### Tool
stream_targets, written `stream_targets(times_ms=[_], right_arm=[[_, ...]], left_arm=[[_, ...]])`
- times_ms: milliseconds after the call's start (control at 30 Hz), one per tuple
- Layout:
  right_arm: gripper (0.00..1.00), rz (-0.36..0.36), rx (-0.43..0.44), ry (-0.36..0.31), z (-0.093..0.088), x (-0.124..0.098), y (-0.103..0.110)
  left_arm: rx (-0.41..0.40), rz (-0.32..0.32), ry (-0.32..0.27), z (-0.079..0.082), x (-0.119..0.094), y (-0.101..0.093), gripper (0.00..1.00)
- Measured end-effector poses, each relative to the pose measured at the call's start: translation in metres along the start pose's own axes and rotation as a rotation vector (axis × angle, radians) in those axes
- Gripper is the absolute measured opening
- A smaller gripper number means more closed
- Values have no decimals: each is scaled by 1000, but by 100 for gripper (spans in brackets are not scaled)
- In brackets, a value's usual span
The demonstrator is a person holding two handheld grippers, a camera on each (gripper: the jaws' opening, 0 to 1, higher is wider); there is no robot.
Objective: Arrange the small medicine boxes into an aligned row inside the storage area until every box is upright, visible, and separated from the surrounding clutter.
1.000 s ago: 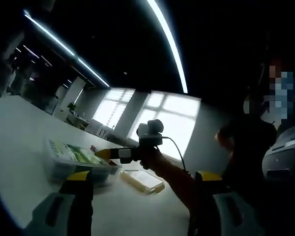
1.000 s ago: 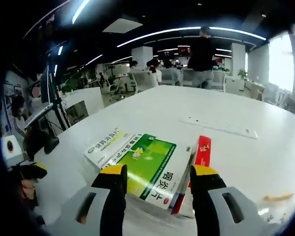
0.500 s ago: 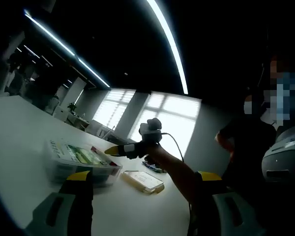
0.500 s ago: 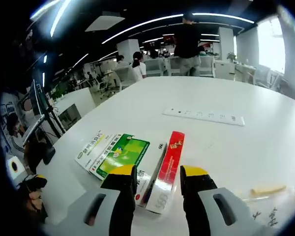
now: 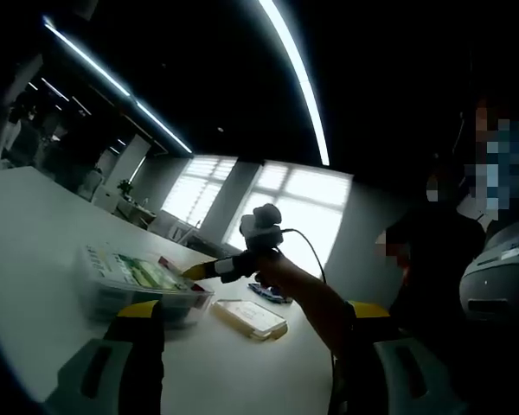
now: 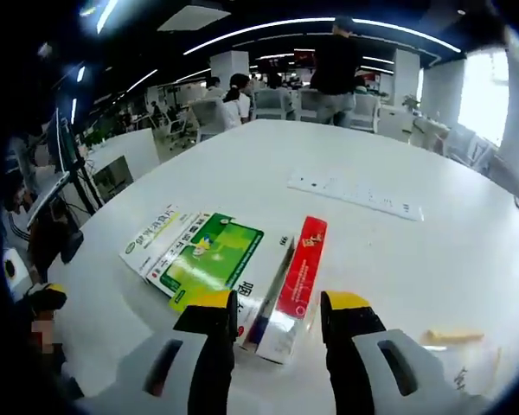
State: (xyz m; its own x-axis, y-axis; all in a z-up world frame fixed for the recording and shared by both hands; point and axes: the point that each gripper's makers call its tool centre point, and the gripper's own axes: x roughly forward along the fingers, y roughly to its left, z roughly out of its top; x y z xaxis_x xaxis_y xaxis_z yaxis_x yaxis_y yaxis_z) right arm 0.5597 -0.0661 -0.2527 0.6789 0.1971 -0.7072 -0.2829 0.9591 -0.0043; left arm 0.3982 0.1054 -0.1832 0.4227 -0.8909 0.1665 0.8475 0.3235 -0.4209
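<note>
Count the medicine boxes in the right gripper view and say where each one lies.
3, lying flat side by side on the white table: a yellow-green box on the left, a green box in the middle, a red-topped box on the right. More may be hidden.

The broad white desk (image 6: 467,259) had a smooth, faintly glossy top that caught the ceiling strips. On it the green-fronted cardboard medicine box (image 6: 209,259) and the narrow red cardboard box (image 6: 301,266) looked coated and slick, their printed faces shining. A clear plastic tray (image 5: 138,298) held them, glassy at its walls. The right gripper (image 6: 278,311) had jaws tipped in matt yellow plastic on grey moulded bodies.
</note>
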Motion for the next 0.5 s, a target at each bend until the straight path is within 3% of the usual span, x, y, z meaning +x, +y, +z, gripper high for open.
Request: stream_targets(times_ms=[67,133,200,267,500], right_arm=[[42,-31,-91,-39,7,2,3],[37,-111,-127,-106,18,-5,-6],[33,-80,-126,-130,23,-9,-2],[35,18,-58,-166,29,-10,8],[34,64,-25,-108,21,-7,6]], left_arm=[[1,-2,3,-1,0,-1,84],[0,-2,3,-2,0,0,84],[-4,-2,1,-2,-2,0,84],[-7,0,6,-3,-2,1,84],[-6,-1,1,-2,-3,2,84]])
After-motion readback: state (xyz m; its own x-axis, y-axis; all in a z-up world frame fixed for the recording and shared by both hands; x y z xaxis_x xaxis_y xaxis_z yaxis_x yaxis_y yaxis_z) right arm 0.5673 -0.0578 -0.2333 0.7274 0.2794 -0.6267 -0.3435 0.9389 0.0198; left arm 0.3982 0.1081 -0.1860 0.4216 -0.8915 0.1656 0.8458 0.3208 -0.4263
